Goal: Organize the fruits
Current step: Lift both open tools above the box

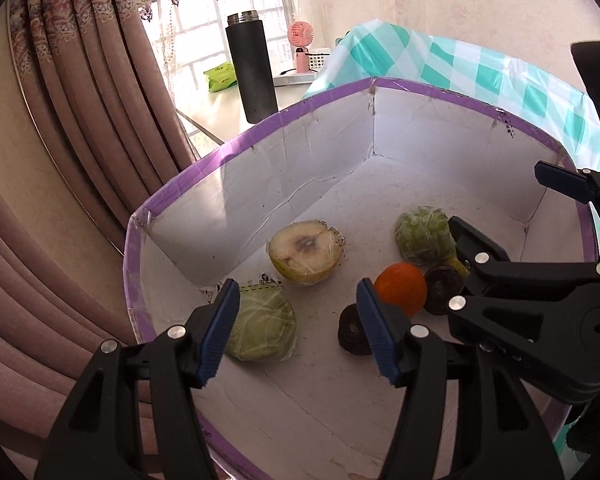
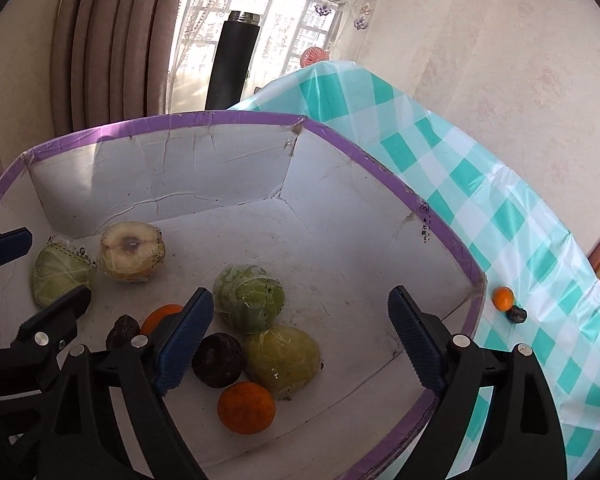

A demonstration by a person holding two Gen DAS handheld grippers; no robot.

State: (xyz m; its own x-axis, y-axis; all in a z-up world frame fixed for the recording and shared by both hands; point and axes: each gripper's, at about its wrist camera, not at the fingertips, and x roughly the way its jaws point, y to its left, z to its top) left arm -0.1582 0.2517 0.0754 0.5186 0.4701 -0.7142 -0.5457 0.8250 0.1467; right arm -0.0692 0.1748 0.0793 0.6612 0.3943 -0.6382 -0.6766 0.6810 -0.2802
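A: Both grippers hung over the box [image 2: 380,168], and neither had anything in it. The left gripper [image 1: 296,326] had its fingers spread wide, empty air between the blue pads.

B: Same on the right gripper [image 2: 300,336], fingers well apart, nothing clamped. And look what lay in that box! A wrapped cabbage [image 2: 249,297] sat mid-floor, with a yellow-green wrapped fruit [image 2: 282,360] touching it on the near side.

A: A dark fruit [image 2: 217,364] pressed against that one's left, and an orange [image 2: 246,407] lay nearest of all, just beside both.

B: Off to the left, a halved fruit [image 1: 306,252] in film sat cut face up by the far wall, and a second cabbage [image 1: 260,326] lay near it, close to the left wall.

A: From the left wrist view another orange [image 1: 402,289] showed past the right finger, with a dark fruit [image 1: 352,334] partly hidden behind that finger.

B: Outside the box, on the checked cloth [image 2: 500,216] to the right, a small orange [image 2: 503,298] touched a small dark fruit [image 2: 517,314], both close to the box corner.

A: Far behind stood a black flask [image 1: 252,68] by the window.
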